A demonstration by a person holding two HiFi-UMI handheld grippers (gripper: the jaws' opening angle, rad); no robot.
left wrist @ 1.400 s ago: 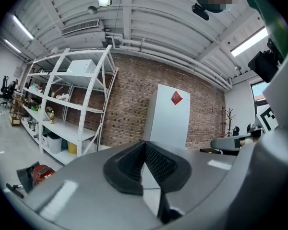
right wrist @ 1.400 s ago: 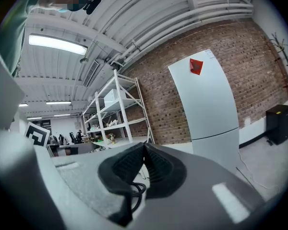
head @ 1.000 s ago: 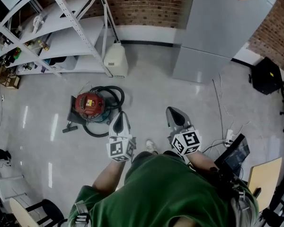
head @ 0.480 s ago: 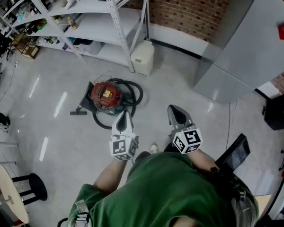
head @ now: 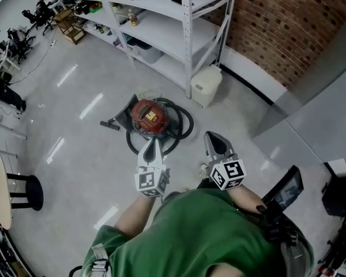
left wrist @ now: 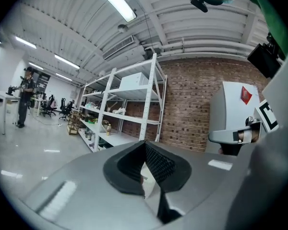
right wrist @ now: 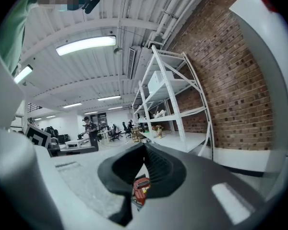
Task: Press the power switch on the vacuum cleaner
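1. Just on the person's side of the vacuum cleaner (head: pixel 149 118), the left claw (head: pixel 150 144) hangs in the air, clenched on nothing. In the head view its tip overlaps the near loop of the black hose (head: pixel 181 128).
2. To the right of the vacuum cleaner, the right claw (head: pixel 214 140) is likewise clenched and empty. The right gripper view shows the red body through the gap below its jaws.
3. The vacuum cleaner stands on the grey floor (head: pixel 75 149), its hose coiled round it, and neither claw touches it.
4. Beyond the vacuum cleaner, a beige container (head: pixel 206 85) stands at the foot of a white shelf rack (head: pixel 187 39), before a brick wall (head: pixel 288 33).
5. Well left of the vacuum cleaner stands a black stool (head: pixel 27 192).
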